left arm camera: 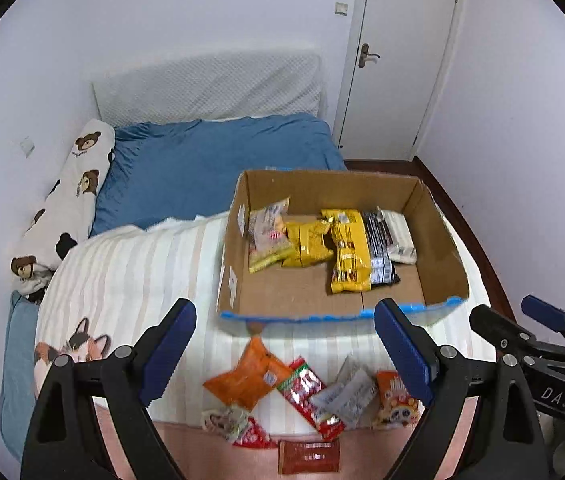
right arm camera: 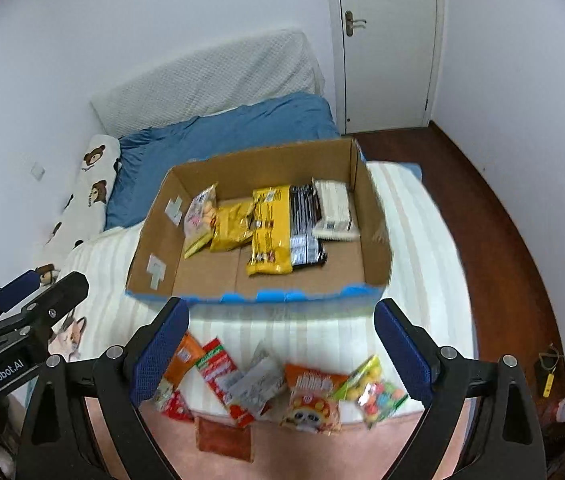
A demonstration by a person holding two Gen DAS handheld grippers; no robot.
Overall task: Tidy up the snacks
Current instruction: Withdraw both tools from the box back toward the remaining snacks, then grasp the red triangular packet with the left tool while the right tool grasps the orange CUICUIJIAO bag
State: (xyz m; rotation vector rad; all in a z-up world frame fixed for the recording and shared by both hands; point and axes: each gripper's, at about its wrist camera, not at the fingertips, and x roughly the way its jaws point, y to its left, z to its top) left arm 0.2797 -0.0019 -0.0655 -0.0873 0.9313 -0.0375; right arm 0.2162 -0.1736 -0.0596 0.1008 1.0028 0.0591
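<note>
Both tools, left tool [left arm camera: 286, 354] and right tool [right arm camera: 282, 350], spread, empty; candy bag [right arm camera: 370, 390] only in right view.

both wrist views look down from above the bed's [left arm camera: 130, 264] foot — left beside right — sharing the cardboard box [left arm camera: 322, 184] and door [right arm camera: 386, 40].

A home bedroom: a bed [left arm camera: 202, 168] with a blue sheet, a bear-print pillow [left arm camera: 70, 200], a striped quilt [left arm camera: 130, 272], plain white walls, a white door [left arm camera: 398, 52] and dark wooden flooring [right arm camera: 494, 216].
</note>
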